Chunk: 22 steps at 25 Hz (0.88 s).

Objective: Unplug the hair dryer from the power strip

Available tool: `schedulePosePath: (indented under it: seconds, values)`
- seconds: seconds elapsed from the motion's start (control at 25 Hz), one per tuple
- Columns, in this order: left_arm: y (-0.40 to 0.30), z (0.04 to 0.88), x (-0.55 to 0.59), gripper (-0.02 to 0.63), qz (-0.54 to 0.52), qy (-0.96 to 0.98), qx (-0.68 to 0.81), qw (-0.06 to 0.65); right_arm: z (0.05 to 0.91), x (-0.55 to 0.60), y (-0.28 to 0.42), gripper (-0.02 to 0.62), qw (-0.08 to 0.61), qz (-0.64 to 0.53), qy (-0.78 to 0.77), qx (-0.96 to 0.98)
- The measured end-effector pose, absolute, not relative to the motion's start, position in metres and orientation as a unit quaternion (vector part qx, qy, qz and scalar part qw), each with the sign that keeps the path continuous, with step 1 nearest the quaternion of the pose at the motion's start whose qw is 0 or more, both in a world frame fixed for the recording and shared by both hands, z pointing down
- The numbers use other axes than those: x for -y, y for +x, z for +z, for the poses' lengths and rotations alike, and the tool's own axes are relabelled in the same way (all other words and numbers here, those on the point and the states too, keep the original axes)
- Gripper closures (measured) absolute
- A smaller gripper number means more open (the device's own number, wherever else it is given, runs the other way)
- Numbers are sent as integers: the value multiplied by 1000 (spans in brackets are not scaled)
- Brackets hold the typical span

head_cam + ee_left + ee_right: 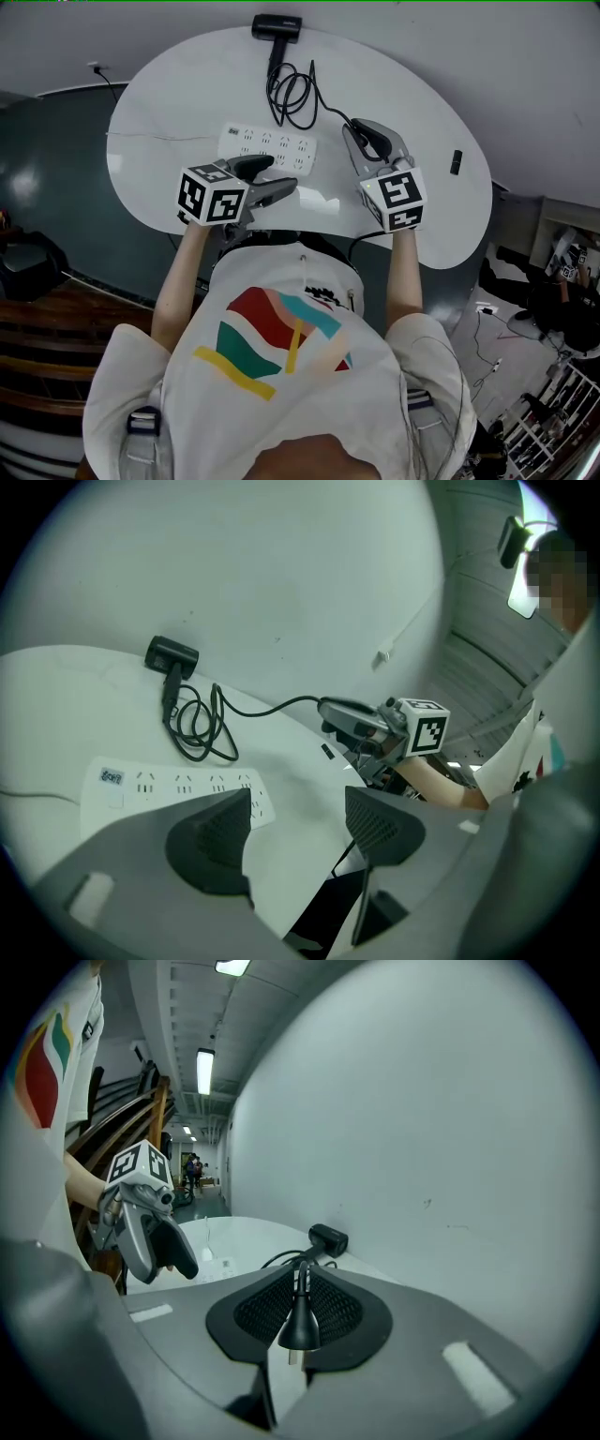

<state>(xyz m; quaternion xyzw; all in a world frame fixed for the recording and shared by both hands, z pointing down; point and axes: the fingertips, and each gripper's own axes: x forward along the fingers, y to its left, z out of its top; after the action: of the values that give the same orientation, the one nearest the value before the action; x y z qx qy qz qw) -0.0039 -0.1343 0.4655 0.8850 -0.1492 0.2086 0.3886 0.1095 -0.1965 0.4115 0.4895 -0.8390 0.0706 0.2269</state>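
**A:** What colour is the desk (422,122)?

**B:** White, like the power strip (267,145). The hair dryer (277,28), its cord (291,94) and the plug (300,1321) are black.

**A:** And the left hand-held gripper (281,174) and right hand-held gripper (358,129)?

**B:** Grey, with black mesh-patterned pads and black-and-white square-marker cubes. The shirt (281,394) is white with red, teal and yellow shapes.
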Motion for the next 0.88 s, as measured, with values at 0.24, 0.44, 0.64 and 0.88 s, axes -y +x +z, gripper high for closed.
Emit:
schedulePosePath:
  seconds: [0.24,0.44,0.64,0.88]
  values:
    - [-5,469,129,307,208,886,146,387,467,181,133,528,277,113,504,810]
    - [-8,461,131,305,180,888,158,392,503,168,145,532,305,151,516,786]
    - [-12,461,128,307,171,887,175,392,524,159,151,537,307,178,528,771]
    - [-18,462,124,307,172,884,183,393,534,152,154,537,299,199,539,762]
